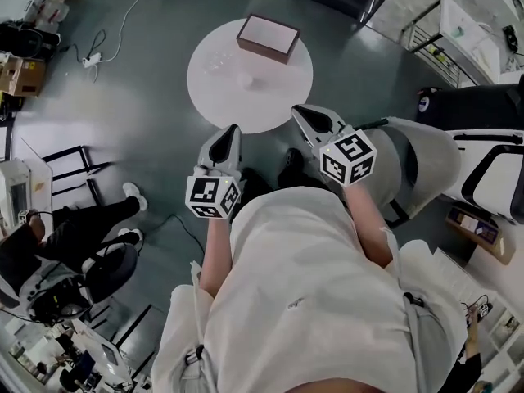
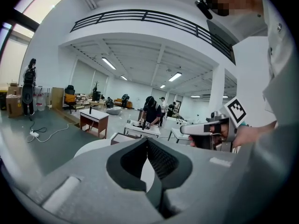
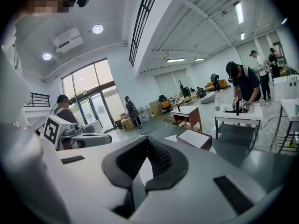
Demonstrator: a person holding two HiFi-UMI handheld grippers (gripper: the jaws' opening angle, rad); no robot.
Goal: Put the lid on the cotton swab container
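On the round white table [image 1: 282, 105] ahead of me, a faint clear container [image 1: 214, 60] stands at the left, and a small pale lid [image 1: 246, 79] lies a little to its right; both are too small to make out in detail. My left gripper [image 1: 232, 129] and right gripper [image 1: 299, 111] hang side by side above the floor, short of the table's near edge. Each has its jaws together with nothing between them. In the left gripper view the left gripper [image 2: 147, 143] points at the table [image 2: 93, 146]. The right gripper [image 3: 147, 141] points the same way.
A flat brown box with a white top [image 1: 268, 37] sits at the table's far side, also the box [image 3: 194, 138]. A seated person [image 1: 78, 228] is at the left, a white machine [image 1: 426, 162] at the right, a cable [image 1: 102, 43] on the floor. Desks and people stand further off.
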